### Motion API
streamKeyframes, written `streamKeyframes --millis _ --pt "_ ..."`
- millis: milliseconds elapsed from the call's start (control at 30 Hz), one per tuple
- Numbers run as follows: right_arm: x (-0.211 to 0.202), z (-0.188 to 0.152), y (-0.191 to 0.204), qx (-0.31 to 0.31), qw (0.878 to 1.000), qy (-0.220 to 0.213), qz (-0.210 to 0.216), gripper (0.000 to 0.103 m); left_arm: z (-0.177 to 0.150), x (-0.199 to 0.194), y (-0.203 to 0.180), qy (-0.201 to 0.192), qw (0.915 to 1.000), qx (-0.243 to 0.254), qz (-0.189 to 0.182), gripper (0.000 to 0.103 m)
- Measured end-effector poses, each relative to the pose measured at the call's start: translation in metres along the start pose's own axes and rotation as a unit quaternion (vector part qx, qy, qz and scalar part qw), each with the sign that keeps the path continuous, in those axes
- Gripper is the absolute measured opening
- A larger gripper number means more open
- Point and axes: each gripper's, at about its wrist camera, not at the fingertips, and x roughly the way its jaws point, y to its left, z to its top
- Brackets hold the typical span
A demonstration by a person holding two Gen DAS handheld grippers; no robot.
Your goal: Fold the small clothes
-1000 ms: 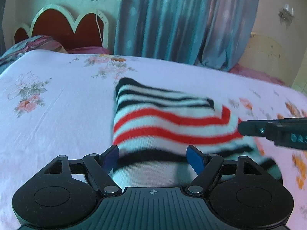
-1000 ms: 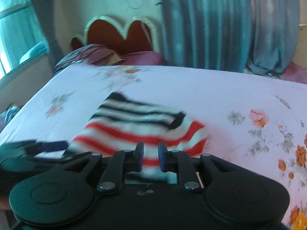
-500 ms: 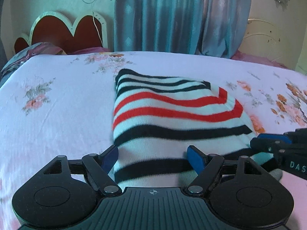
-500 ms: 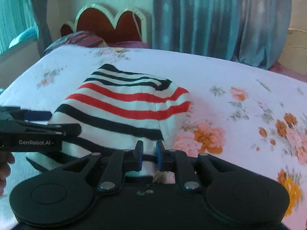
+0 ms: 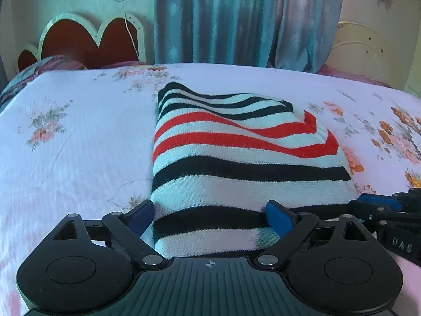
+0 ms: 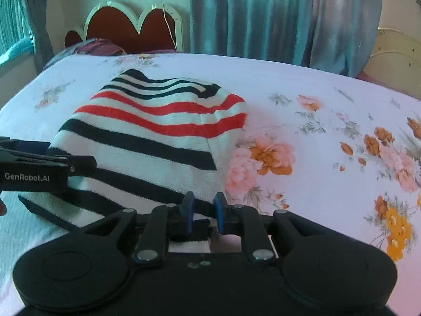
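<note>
Left wrist view. The striped garment (image 5: 236, 163), white knit with black and red bands, lies folded on the floral bedsheet (image 5: 73, 137), filling the centre of the frame and running down to its lower middle. The left gripper (image 5: 210, 217) straddles the near hem; its jaws have just been opening and now stand wide, the cloth lying between the blue pads (image 5: 279, 216) without being pinched. The right gripper (image 5: 379, 205) enters at the lower right edge, at the garment's near right corner. Judgement: the fold is laid and the release is in hand; this tool is best lifted straight off so the pads do not drag the hem and reopen the fold.

Right wrist view. The same garment occupies the centre left, its near edge reaching the lower middle. The right gripper (image 6: 204, 212) has its jaws nearly together with a strip of the near hem between the pads, so it appears to be pinching that corner; the contact itself is partly hidden by the fingers. The left gripper (image 6: 52, 158) shows at the left edge. Judgement: this corner should be set flat before the pads part.

Edges and room. The folded right edge lies beside a pink and orange flower print. Open sheet extends to the right and upper right of both frames. The headboard (image 6: 131, 26) and curtain (image 6: 276, 13) stand well apart, at the top.
</note>
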Motion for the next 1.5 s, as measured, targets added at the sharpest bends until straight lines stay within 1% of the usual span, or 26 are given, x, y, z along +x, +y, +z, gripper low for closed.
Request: streamKeyframes --millis 67,100,133,267,367,500,567,600,667,700,767,833,867,900,933,967,1000,1033,1100,1133,1233,1300,1400,1433,1500 --pt "0.0 0.0 0.003 -0.007 1.0 0.002 -0.003 0.016 0.001 0.0 0.001 0.004 1.0 -0.003 -0.006 0.096" --pt "0.0 0.0 0.002 -0.004 1.0 0.002 -0.001 0.016 0.0 0.001 0.002 0.009 0.9999 -0.005 -0.009 0.101" --pt "0.0 0.0 0.001 0.001 1.0 0.002 0.0 0.016 0.0 0.002 0.003 0.015 0.9998 -0.008 -0.013 0.103" --pt "-0.001 -0.004 0.0 0.019 1.0 -0.002 0.001 0.017 -0.005 0.002 0.004 0.017 0.9996 -0.014 -0.016 0.103" --pt "-0.001 -0.004 0.0 0.021 1.0 -0.001 0.002 0.018 -0.006 0.003 0.003 0.023 0.9995 -0.019 -0.01 0.103" --pt "-0.002 -0.004 -0.009 0.055 0.998 0.003 0.017 0.019 -0.006 0.001 0.002 0.033 0.9984 -0.045 0.005 0.103" --pt "-0.002 -0.003 -0.012 0.068 0.997 0.008 0.021 0.021 -0.006 0.0 0.001 0.033 0.9984 -0.045 0.011 0.103" --pt "-0.002 -0.003 -0.012 0.068 0.997 0.012 0.022 0.023 -0.006 -0.001 0.001 0.034 0.9983 -0.046 0.013 0.103" --pt "-0.003 0.0 -0.01 0.059 0.998 0.019 0.021 0.024 -0.006 -0.004 0.003 0.039 0.9969 -0.066 0.015 0.103" --pt "-0.003 0.0 -0.009 0.055 0.998 0.022 0.021 0.025 -0.005 -0.003 0.005 0.049 0.9952 -0.083 0.016 0.103" --pt "-0.002 0.001 -0.011 0.058 0.998 0.026 0.023 0.026 -0.006 -0.002 0.007 0.061 0.9932 -0.098 0.017 0.103" --pt "0.0 0.001 -0.014 0.066 0.997 0.029 0.025 0.032 -0.006 -0.004 0.006 0.059 0.994 -0.088 0.024 0.103" --pt "0.001 0.001 -0.015 0.071 0.997 0.031 0.029 0.033 -0.005 -0.004 0.006 0.06 0.9946 -0.081 0.025 0.103" --pt "0.002 0.0 -0.016 0.076 0.996 0.033 0.033 0.032 -0.005 -0.005 0.008 0.062 0.9949 -0.078 0.017 0.103" --pt "0.002 0.0 -0.017 0.079 0.996 0.034 0.032 0.033 -0.006 -0.007 0.012 0.055 0.9948 -0.086 0.005 0.103" --pt "0.002 0.001 -0.017 0.076 0.996 0.034 0.031 0.033 -0.007 -0.009 0.016 0.049 0.9938 -0.1 0.01 0.103" --pt "0.002 0.001 -0.015 0.07 0.997 0.034 0.03 0.033 -0.008 -0.009 0.018 0.049 0.9921 -0.112 0.028 0.103" --pt "0.002 0.002 -0.014 0.064 0.997 0.034 0.028 0.034 -0.009 -0.009 0.021 0.053 0.9909 -0.118 0.036 0.103" --pt "0.002 0.004 -0.011 0.053 0.998 0.036 0.024 0.036 -0.009 -0.007 0.024 0.062 0.9897 -0.124 0.036 0.103" --pt "0.001 0.005 -0.011 0.049 0.998 0.037 0.022 0.04 -0.009 -0.006 0.024 0.065 0.9894 -0.125 0.037 0.103" --pt "-0.005 0.011 -0.013 0.045 0.998 0.03 0.018 0.043 -0.004 -0.007 0.018 0.067 0.9908 -0.105 0.052 0.103" --pt "-0.012 0.019 -0.017 0.057 0.998 0.011 0.018 0.045 0.003 -0.008 0.011 0.067 0.9926 -0.081 0.062 0.103" --pt "-0.015 0.041 -0.023 0.065 0.998 -0.022 0.001 0.057 0.02 -0.01 0.006 0.056 0.9941 -0.05 0.078 0.103" --pt "-0.011 0.049 -0.024 0.067 0.997 -0.028 -0.005 0.057 0.026 -0.01 0.006 0.051 0.9943 -0.044 0.082 0.103" --pt "0.001 0.063 -0.023 0.065 0.997 -0.031 -0.017 0.056 0.039 -0.004 0.005 0.046 0.995 -0.044 0.077 0.103"
